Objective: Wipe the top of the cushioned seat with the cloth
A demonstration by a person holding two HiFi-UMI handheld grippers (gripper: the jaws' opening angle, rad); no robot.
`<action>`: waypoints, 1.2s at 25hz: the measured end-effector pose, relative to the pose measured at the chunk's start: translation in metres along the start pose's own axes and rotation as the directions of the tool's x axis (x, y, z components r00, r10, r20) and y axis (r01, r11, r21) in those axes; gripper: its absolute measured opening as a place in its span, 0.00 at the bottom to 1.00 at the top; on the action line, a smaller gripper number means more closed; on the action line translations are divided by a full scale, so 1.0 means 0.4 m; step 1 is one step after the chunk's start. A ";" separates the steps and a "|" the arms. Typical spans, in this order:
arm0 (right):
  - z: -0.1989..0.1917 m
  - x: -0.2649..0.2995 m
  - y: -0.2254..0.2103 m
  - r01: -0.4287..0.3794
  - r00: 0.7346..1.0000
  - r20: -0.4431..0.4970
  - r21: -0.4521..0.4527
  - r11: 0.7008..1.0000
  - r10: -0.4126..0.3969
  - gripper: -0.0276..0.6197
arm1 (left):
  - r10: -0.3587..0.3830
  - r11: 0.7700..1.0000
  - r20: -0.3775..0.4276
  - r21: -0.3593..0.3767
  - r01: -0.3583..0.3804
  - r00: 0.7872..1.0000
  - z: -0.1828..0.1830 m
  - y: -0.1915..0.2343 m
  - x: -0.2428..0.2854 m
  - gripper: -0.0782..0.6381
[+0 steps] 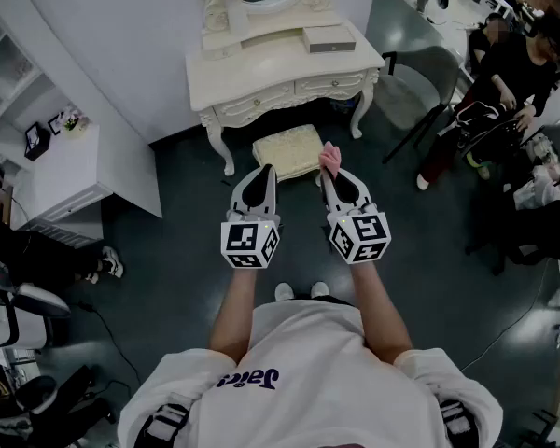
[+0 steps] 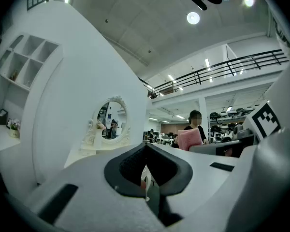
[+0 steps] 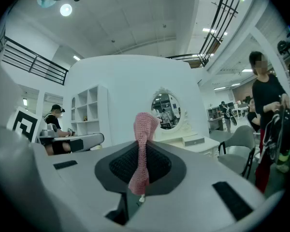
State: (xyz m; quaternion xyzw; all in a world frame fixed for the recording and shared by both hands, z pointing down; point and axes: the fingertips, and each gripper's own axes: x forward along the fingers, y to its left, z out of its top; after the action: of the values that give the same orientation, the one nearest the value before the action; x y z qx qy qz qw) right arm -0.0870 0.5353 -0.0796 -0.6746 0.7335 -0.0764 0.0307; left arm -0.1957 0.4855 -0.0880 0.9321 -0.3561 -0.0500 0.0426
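The right gripper (image 3: 141, 153) has its jaws closed on the pink cloth (image 3: 144, 129). They pinch a narrow fold, and most of the cloth stands up past the tips as a thin strip. The left gripper (image 2: 146, 151) has its jaws closed together with nothing between them.

In the head view both grippers are held side by side in the air at the middle of the frame. The left one (image 1: 261, 171) is beside the right one (image 1: 332, 175), and the cloth (image 1: 329, 157) shows as a small pink tuft at the right one's tip. The cushioned seat (image 1: 287, 149) lies just above them in the picture. It is a pale stool on the floor, set between the front legs of the dressing table (image 1: 280, 68). Neither gripper touches it, so the wiping has probably not begun.

The main risk is the thin grip. If the bunched strip is dragged over padded fabric, it may fold back or pull out of the jaws. The hard tips would then rub the cushion instead of the cloth. The strip would also cover little surface on each pass, so parts of the top could be missed.

The stool sits close to the table. A long forward stroke could knock the drawer front or a leg, or push the stool away across the floor.
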 end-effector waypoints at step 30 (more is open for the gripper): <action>-0.050 0.128 -0.314 -0.032 0.999 -0.033 0.098 0.995 0.035 0.08 | -0.015 0.999 -0.032 -0.047 0.013 0.999 -0.148 -0.107 0.359 0.13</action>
State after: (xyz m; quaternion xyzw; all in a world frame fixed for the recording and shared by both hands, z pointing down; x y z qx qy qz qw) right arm 0.0292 0.4761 -0.0377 -0.6586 0.7405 -0.1232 0.0520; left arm -0.0537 0.4241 -0.0434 0.9340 -0.3475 -0.0437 0.0700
